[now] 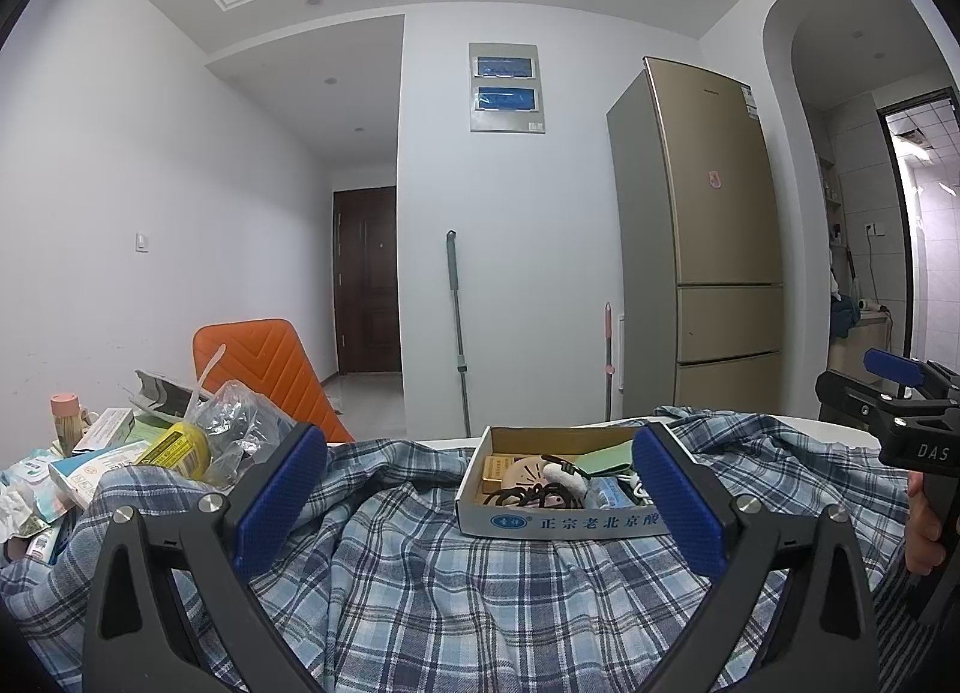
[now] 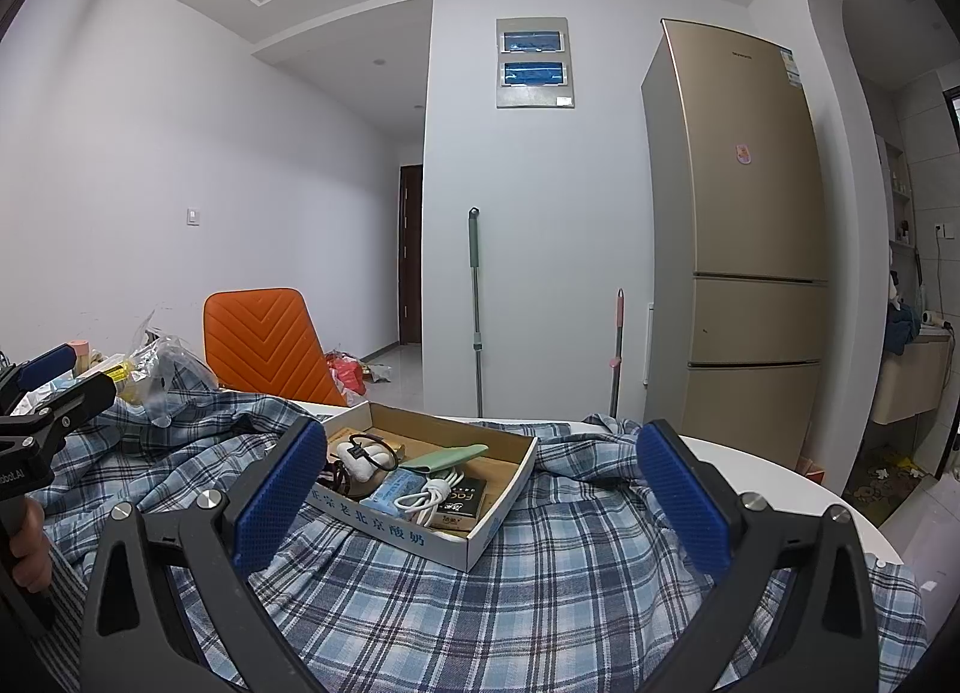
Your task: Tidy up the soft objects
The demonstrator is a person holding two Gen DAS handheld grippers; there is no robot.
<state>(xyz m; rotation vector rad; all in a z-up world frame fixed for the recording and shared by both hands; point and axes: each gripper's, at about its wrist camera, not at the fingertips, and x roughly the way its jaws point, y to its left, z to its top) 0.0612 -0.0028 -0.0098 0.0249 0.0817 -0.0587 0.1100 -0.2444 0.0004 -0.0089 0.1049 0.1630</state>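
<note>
A blue plaid cloth (image 1: pixel 432 591) lies rumpled over the white table, and it fills the lower half of the right wrist view as well, plaid cloth (image 2: pixel 540 591). On it rests a shallow cardboard box (image 1: pixel 564 522) holding small items; the same box (image 2: pixel 456 540) shows a white cable, a green pouch and a black card. My left gripper (image 1: pixel 480 504) stands open above the cloth, its blue pads either side of the box. My right gripper (image 2: pixel 483 498) is open too, over the cloth in front of the box. Neither holds anything.
A pile of packets, a plastic bag (image 1: pixel 234 429) and a yellow jar (image 1: pixel 180 447) sits at the table's left. An orange chair (image 2: pixel 264 345) stands behind. A gold fridge (image 2: pixel 750 225) and two mop handles (image 2: pixel 475 309) line the far wall. The table's round edge (image 2: pixel 798 489) curves right.
</note>
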